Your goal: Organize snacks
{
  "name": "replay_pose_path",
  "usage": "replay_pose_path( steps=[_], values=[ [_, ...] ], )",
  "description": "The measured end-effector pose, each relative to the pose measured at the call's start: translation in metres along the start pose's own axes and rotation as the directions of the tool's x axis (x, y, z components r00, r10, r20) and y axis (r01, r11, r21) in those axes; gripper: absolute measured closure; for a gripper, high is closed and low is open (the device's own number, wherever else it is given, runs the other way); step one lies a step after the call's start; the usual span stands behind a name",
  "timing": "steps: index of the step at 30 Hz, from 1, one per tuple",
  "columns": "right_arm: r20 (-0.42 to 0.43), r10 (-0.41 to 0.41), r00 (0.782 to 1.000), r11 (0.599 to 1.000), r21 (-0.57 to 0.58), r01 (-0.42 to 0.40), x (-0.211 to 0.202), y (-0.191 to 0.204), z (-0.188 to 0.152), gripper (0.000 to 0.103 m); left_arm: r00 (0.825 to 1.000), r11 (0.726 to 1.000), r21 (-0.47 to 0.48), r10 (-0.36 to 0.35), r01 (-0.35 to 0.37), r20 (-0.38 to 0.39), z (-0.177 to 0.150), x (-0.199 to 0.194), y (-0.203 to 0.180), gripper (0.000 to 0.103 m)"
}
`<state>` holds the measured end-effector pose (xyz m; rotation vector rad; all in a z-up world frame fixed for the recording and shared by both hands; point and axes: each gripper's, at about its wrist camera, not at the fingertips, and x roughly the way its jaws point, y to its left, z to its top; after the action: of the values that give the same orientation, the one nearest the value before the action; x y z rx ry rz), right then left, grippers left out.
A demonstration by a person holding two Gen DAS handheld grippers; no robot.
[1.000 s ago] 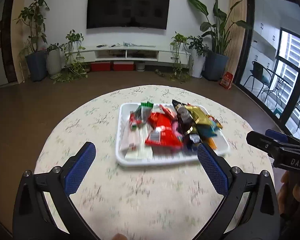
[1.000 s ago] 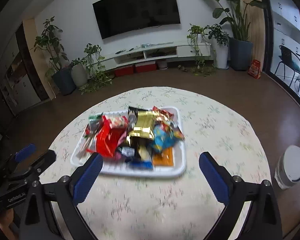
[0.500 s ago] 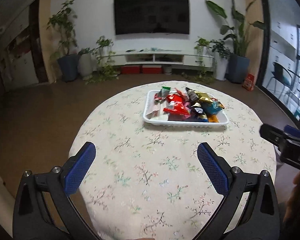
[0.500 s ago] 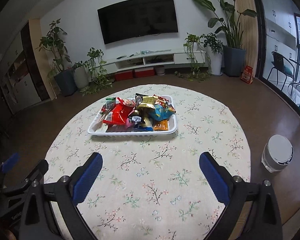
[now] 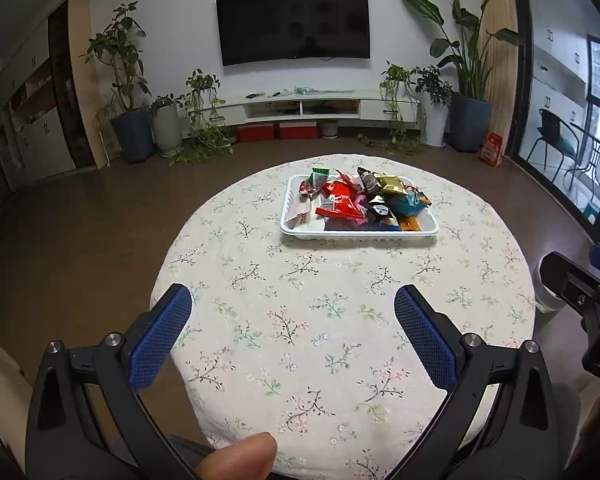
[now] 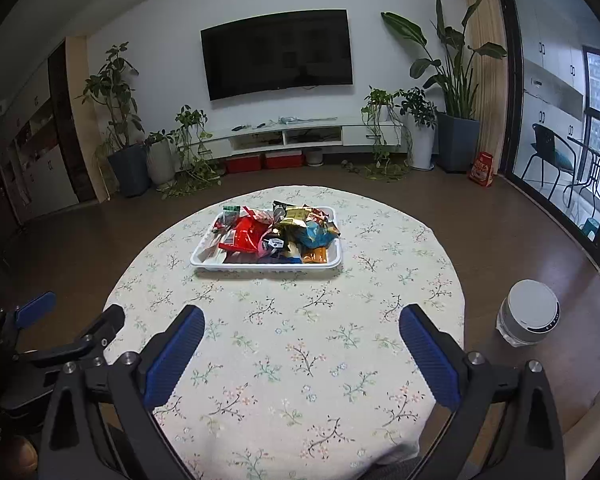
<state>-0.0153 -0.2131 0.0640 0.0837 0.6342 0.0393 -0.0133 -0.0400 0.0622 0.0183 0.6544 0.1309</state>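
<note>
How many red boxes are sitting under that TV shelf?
2. Both sit on the floor beneath the white shelf, side by side: the left red box and the right red box. Others may be hidden behind plants.

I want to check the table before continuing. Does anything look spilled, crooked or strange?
Nothing has spilled. The snack packets all lie inside the white tray, heaped in a loose pile rather than in rows. The tray sits flat on the flowered tablecloth. Both the left claw and the right claw are open and hold nothing.

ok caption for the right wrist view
Open right gripper above floral tablecloth, facing white tray piled with snack packets.
</note>
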Motion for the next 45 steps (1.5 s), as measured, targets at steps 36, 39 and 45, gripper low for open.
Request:
replay_pose_path(
  steps=[36, 39, 45],
  values=[
    [-0.031, -0.049, 0.998, 0.999, -0.009, 0.049, -0.012, -0.002, -0.004, 0.003, 0.999, 0.999, -0.03, -0.018, 0.017, -0.036, -0.004, -0.011, 0.007, 0.0],
    [-0.031, -0.05, 0.998, 0.999, -0.01, 0.05, -0.011, -0.001, -0.004, 0.003, 0.999, 0.999, -0.03, -0.019, 0.018, -0.037, -0.004, -0.01, 0.008, 0.0],
    [-0.037, -0.051, 0.998, 0.999, -0.013, 0.051, -0.009, -0.001, -0.006, 0.003, 0.999, 0.999, -0.028, -0.018, 0.017, -0.042, -0.005, -0.008, 0.008, 0.0]
  ],
)
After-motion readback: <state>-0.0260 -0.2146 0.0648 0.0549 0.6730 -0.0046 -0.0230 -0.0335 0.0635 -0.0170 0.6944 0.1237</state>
